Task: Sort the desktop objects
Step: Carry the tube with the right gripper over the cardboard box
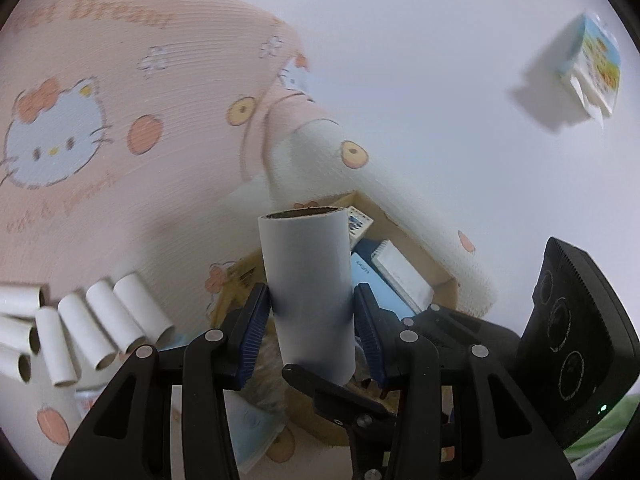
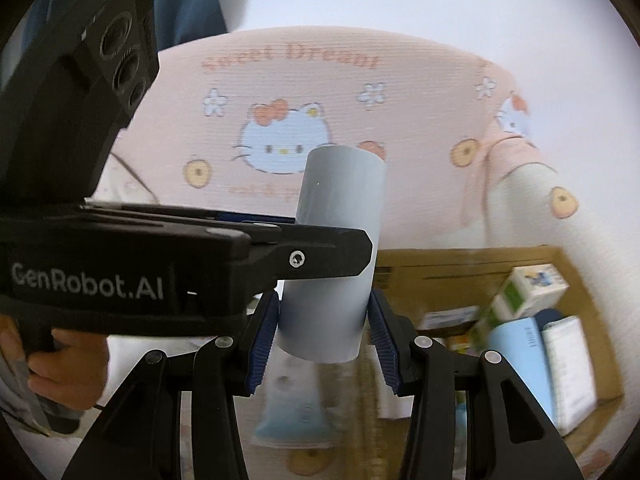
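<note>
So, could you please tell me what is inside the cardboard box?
Inside the cardboard box lie a spiral notepad, a light blue booklet and a small printed carton. The held paper tube and the left tool cover the rest.

Both grippers are built of matte black plastic links joined by round silver pivot pins, and each finger is faced with a ribbed blue pad (image 1: pixel 252 332). On the left gripper (image 2: pixel 332 256), white "GenRobot.AI" lettering is printed along the body, left of a small silver screw (image 2: pixel 297 258). Above that lettering, a black camera block (image 2: pixel 120 46) with round lenses is mounted.
</note>
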Demonstrator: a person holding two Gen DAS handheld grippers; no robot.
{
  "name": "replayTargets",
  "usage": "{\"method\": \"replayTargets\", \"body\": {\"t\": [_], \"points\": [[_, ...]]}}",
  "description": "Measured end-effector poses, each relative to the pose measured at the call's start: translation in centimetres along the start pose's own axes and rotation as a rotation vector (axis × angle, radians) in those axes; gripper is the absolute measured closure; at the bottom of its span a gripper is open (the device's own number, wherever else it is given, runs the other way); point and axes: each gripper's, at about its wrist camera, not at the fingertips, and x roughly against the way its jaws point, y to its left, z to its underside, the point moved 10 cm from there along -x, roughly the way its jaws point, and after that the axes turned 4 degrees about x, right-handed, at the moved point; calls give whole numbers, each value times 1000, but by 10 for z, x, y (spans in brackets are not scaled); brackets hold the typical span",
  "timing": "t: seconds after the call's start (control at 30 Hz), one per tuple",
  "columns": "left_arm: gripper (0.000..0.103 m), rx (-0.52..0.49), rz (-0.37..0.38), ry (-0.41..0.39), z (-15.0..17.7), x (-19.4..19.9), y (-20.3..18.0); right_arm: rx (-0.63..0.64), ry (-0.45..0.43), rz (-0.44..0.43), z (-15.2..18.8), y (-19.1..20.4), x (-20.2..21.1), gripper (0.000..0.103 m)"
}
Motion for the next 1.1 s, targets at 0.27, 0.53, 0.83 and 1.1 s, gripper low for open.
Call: {"method": "replayTargets", "body": {"t": [0.27,0.53,0.83,1.1], "points": [[56,-80,17,84,-8,-34,-26,20,39,80,9,-39,4,59],[56,54,95,278,8,-79,-34,-33,113,38,37,-69,7,59],[56,100,90,388,19,-119,-46,-122,210,-27,62,-103,-1,59],[56,246,53,437,14,-147,-28,-179,269,-86,74,-119,-12,59]]}}
